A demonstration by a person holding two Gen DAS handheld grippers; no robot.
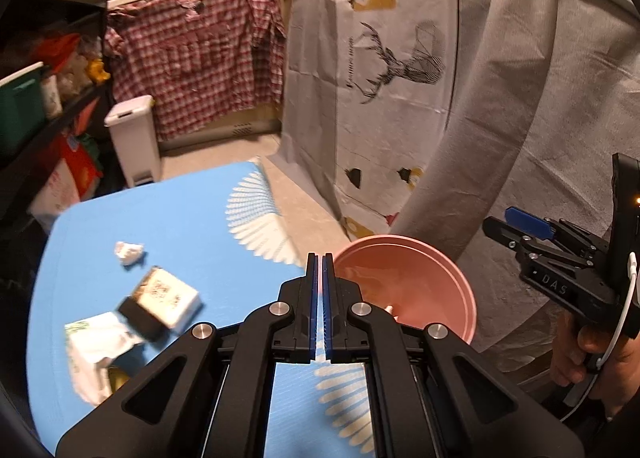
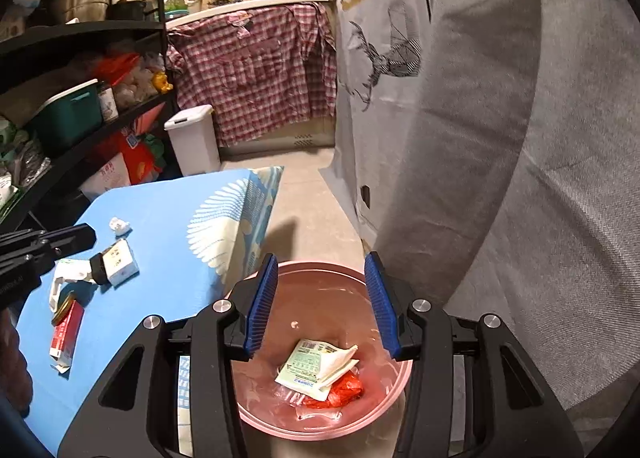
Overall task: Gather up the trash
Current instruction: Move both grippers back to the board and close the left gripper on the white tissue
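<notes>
A pink bin stands on the floor beside the blue table; it holds a white-green wrapper and red plastic. My right gripper is open and empty directly above the bin. My left gripper is shut and empty above the table's right part, next to the bin. On the table lie a crumpled white paper, a small box with a black end, a white wrapper, and a red carton.
A white pedal bin stands on the floor behind the table. Black shelves with clutter run along the left. A grey and deer-print cloth hangs at the right, close to the pink bin.
</notes>
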